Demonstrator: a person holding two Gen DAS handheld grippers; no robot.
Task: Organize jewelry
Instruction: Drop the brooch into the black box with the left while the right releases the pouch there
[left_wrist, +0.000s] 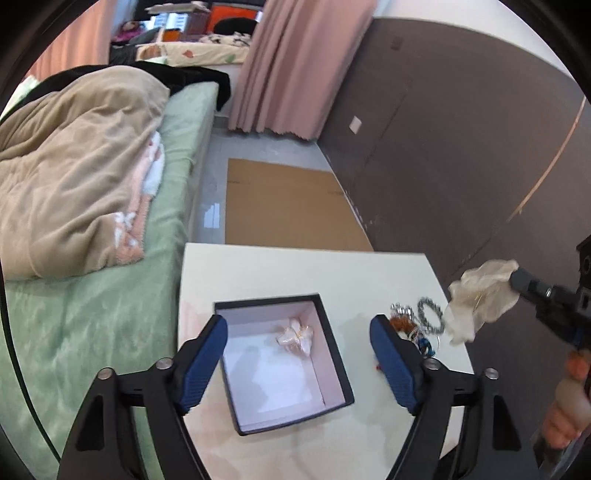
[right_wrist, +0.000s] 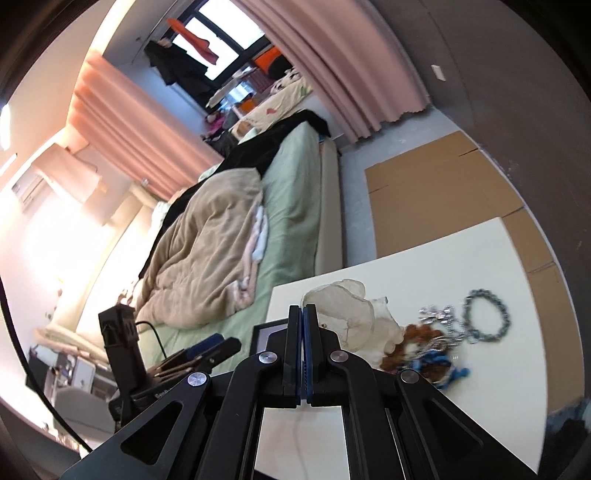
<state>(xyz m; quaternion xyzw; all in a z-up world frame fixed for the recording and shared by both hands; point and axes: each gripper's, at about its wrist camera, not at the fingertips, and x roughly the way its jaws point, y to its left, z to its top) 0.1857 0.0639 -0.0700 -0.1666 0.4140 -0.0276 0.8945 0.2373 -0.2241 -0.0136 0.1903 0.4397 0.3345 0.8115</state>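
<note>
My right gripper (right_wrist: 303, 314) is clamped on a thin, gauzy pouch (left_wrist: 480, 295) that hangs limp just beyond its tips, above the jewelry pile (right_wrist: 439, 339) on the tabletop (left_wrist: 295, 269). My left gripper (left_wrist: 299, 332) stands apart and empty, straddling the open box (left_wrist: 328, 332) directly below, which already holds another pouch (left_wrist: 295, 334). I judge the held one feather-light, floppy and snag-prone, so pinching a gathered fold suits it best.
</note>
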